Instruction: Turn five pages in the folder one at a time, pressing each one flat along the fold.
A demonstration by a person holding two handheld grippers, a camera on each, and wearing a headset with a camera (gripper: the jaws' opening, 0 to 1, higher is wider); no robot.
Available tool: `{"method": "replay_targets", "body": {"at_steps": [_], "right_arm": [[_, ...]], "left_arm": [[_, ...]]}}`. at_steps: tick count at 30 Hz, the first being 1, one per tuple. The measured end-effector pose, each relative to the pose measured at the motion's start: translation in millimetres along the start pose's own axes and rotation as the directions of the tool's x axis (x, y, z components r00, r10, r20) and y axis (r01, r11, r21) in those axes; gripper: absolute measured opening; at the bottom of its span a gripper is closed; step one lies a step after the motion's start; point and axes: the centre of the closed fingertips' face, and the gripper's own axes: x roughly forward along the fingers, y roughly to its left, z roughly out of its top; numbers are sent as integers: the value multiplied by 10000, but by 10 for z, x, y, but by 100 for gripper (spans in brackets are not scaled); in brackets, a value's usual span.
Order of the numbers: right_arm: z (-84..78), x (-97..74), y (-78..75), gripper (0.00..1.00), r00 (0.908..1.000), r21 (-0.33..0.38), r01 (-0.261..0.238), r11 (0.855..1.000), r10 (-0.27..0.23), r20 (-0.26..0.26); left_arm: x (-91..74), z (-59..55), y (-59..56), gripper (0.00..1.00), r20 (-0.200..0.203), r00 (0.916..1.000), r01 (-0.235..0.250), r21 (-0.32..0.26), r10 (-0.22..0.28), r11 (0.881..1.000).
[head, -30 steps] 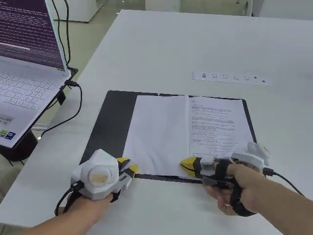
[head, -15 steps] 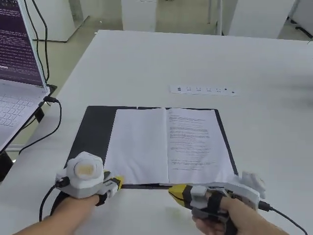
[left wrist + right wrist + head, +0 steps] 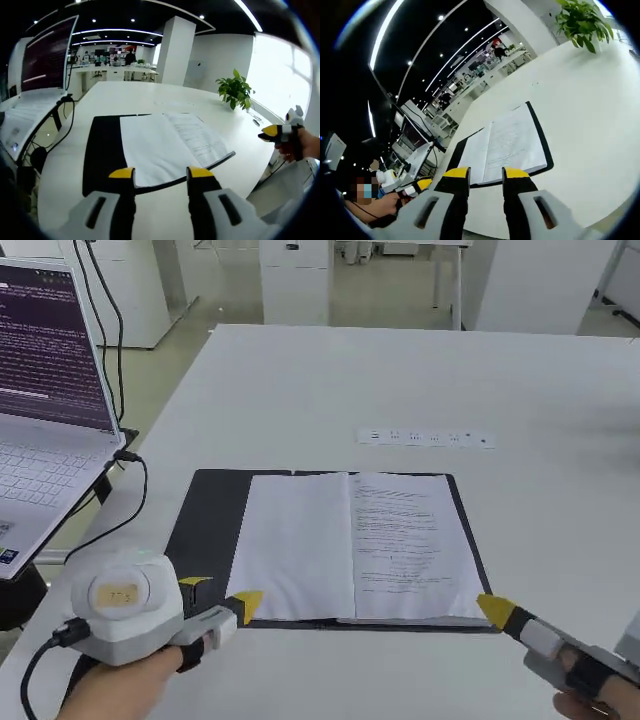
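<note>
While folder [image 3: 210, 530] lies open, left gripper [image 3: 222, 593] empty

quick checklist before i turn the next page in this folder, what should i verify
1. Folder lies open on the table: ok.
2. Left tongs open and empty, at the folder's near edge: ok.
3. Right tongs open and empty, off the paper, by the near corner of the right page: ok.
4. Left page flat up to the fold: ok.
5. Only one sheet will lift at that corner: cannot tell.
6. Count of pages turned: cannot tell.
</note>
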Motion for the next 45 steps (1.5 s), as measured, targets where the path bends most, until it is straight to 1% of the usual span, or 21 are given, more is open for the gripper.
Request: {"method": "replay_targets", "body": {"at_steps": [1, 2, 4, 5, 7, 8, 9, 12, 15, 17, 18, 22, 27, 29, 31, 33, 35, 36, 38, 39, 45], "right_arm": [[31, -27, -7, 31, 9997, -598, 198, 9980, -187, 180], [34, -46, -18, 37, 9993, -903, 348, 9953, -332, 184], [53, -82, -40, 46, 9975, -1792, 672, 9815, -621, 339], [67, -90, -52, 52, 9966, -2036, 783, 9759, -711, 422], [98, -98, -122, 63, 9939, -2807, 1058, 9540, -927, 597], [119, -106, -134, 68, 9918, -3238, 1220, 9382, -1025, 767], [124, -112, -145, 72, 9906, -3390, 1311, 9316, -1098, 811], [118, -119, -168, 83, 9898, -3417, 1360, 9299, -1131, 861], [120, -114, -185, 90, 9914, -3185, 1213, 9401, -987, 862], [132, -114, -210, 96, 9911, -3188, 1214, 9400, -973, 904], [136, -114, -209, 100, 9911, -3207, 1216, 9393, -976, 900], [123, -131, -211, 100, 9926, -3526, 1159, 9286, -951, 759], [109, -141, -209, 98, 9933, -3715, 1112, 9218, -917, 700], [101, -144, -202, 97, 9937, -3625, 1072, 9258, -874, 707], [105, -147, -193, 95, 9936, -3685, 1058, 9236, -838, 753], [101, -153, -193, 94, 9937, -3807, 1072, 9184, -858, 727], [100, -152, -192, 92, 9939, -3870, 1053, 9161, -842, 711], [92, -148, -191, 92, 9943, -3851, 1024, 9172, -832, 664], [74, -144, -192, 92, 9946, -3873, 1013, 9164, -849, 593], [71, -140, -189, 93, 9949, -3873, 990, 9166, -834, 568], [68, -133, -194, 93, 9952, -3797, 959, 9201, -821, 523]], "left_arm": [[-35, 11, -14, 43, 45, 10000, 13, -29, -13, 10000], [-91, 34, -36, 46, 145, 9999, -17, -15, 17, 10000], [-164, 98, -67, 55, 480, 9988, -65, 161, 57, 9998], [-187, 110, -79, 58, 523, 9986, -76, 286, 61, 9996], [-241, 149, -85, 64, 698, 9974, -250, 882, 189, 9958], [-265, 157, -104, 67, 727, 9971, -284, 1073, 206, 9938], [-288, 159, -124, 71, 749, 9970, -301, 1280, 206, 9913], [-335, 120, -156, 80, 672, 9975, -325, 1597, 220, 9866], [-375, 70, -168, 88, 568, 9981, -297, 1402, 219, 9897], [-397, 45, -171, 99, 618, 9977, -364, 1389, 280, 9896], [-411, 30, -169, 98, 550, 9981, -369, 1423, 293, 9891], [-459, -22, -168, 99, 404, 9987, -366, 1437, 311, 9889], [-457, -41, -159, 99, 337, 9987, -425, 1440, 380, 9887], [-437, -38, -188, 99, 300, 9990, -385, 1495, 344, 9880], [-415, -13, -230, 99, 329, 9991, -333, 1743, 280, 9841], [-391, 1, -278, 98, 246, 9995, -247, 2079, 201, 9778], [-370, 41, -310, 93, 327, 9994, -193, 2453, 116, 9693], [-357, 46, -324, 93, 318, 9995, -146, 2490, 69, 9684], [-319, 64, -357, 94, 328, 9994, -8, 2075, -62, 9782], [-295, 68, -359, 95, 322, 9994, 26, 2003, -93, 9797], [-153, 60, -464, 92, 92, 9993, 325, 2316, -356, 9723]]}}
